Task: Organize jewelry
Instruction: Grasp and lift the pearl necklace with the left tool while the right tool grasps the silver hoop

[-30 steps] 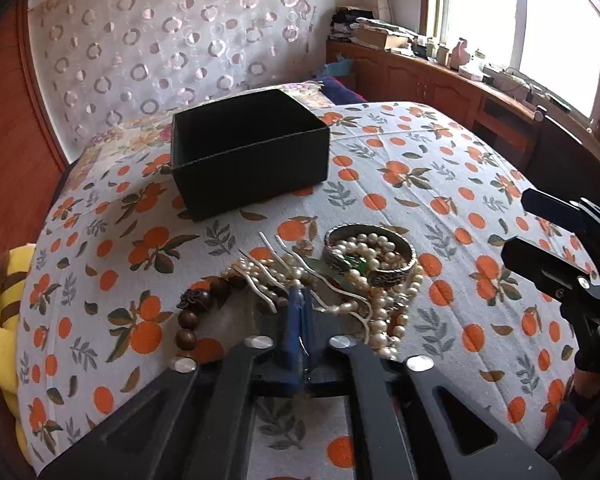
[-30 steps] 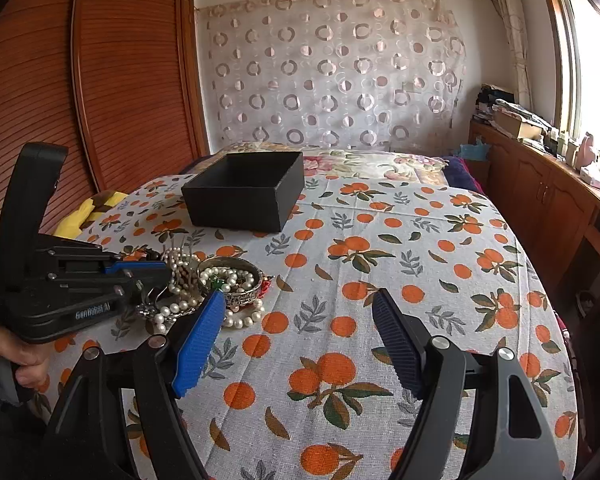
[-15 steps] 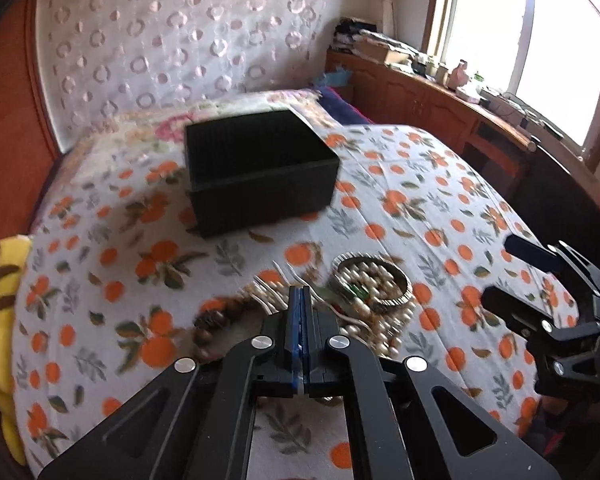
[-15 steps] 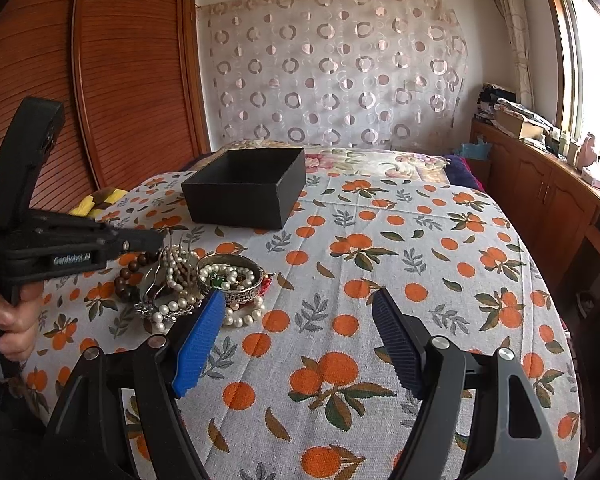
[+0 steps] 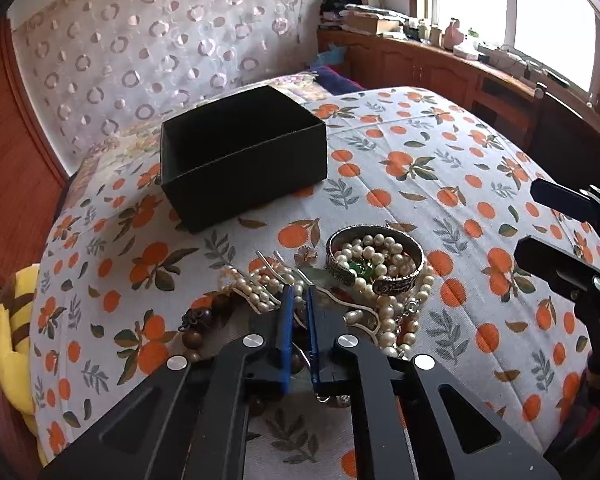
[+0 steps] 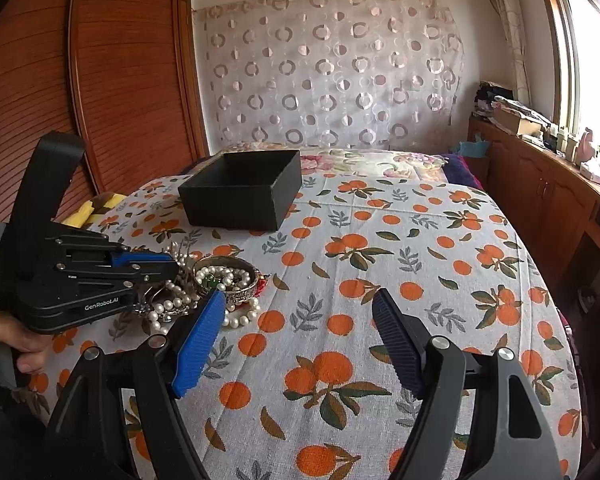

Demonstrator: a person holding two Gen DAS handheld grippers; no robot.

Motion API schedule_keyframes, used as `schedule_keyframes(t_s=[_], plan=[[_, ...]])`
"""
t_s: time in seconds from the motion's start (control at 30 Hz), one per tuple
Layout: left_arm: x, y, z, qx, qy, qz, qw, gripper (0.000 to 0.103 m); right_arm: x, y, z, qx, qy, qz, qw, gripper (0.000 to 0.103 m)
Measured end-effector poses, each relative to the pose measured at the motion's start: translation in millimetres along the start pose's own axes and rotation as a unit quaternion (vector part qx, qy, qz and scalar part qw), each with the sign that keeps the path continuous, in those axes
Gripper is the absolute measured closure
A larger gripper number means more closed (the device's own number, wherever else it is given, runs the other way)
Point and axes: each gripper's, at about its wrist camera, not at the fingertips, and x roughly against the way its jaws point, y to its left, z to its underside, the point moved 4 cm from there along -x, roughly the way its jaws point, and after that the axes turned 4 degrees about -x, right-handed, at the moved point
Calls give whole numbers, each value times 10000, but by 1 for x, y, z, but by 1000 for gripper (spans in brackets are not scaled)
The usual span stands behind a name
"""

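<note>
Looks like our left claw (image 5: 298, 308) just cracked open a sliver over the jewelry pile (image 5: 332, 280) in front of the black box (image 5: 240, 152), holding nothing we can make out, so nothing's boxed yet, while our right claw (image 6: 300, 336) hangs wide open and empty.

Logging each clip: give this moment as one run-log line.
left tongs: narrow gap, low over jewelry pile, grasp unclear | right tongs: open, empty, apart | black box: looks empty
</note>
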Motion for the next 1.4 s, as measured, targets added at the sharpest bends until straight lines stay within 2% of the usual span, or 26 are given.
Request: schedule_keyframes(t_s=[0.1,0.2,0.27,0.3,0.43,0.5,0.77,0.9,1.0,1.13,1.4], plan=[[3,1,1,-59,-36,2,10000,100,-6,3,0,84,108,-81,9999,25],[8,9,-1,95,-138,126,9998,100,-23,13,2,349,432,-211,9982,25],[13,13,-4,185,-248,183,9994,100,-32,20,1,320,640,-508,9961,25],[16,17,-6,217,-293,180,9992,100,-34,24,-2,366,645,-627,9953,25],[30,31,-18,408,-522,273,9974,100,-42,36,-10,616,653,-629,9940,25],[34,35,-23,423,-604,233,9970,100,-48,41,-13,709,727,-673,9926,35],[40,64,-45,619,-841,22,9945,100,-67,55,-11,1012,1156,-961,9834,51],[37,81,-53,736,-900,-208,9930,100,-71,58,-9,1080,1218,-1037,9812,54],[37,96,-56,864,-961,-381,9909,100,-72,60,-10,1103,1273,-1108,9795,63],[44,111,-57,1018,-1067,-524,9877,100,-71,62,-9,1199,1303,-1162,9773,67],[60,113,-58,1002,-1251,-579,9854,100,-71,64,-9,1294,1419,-1386,9715,94]])
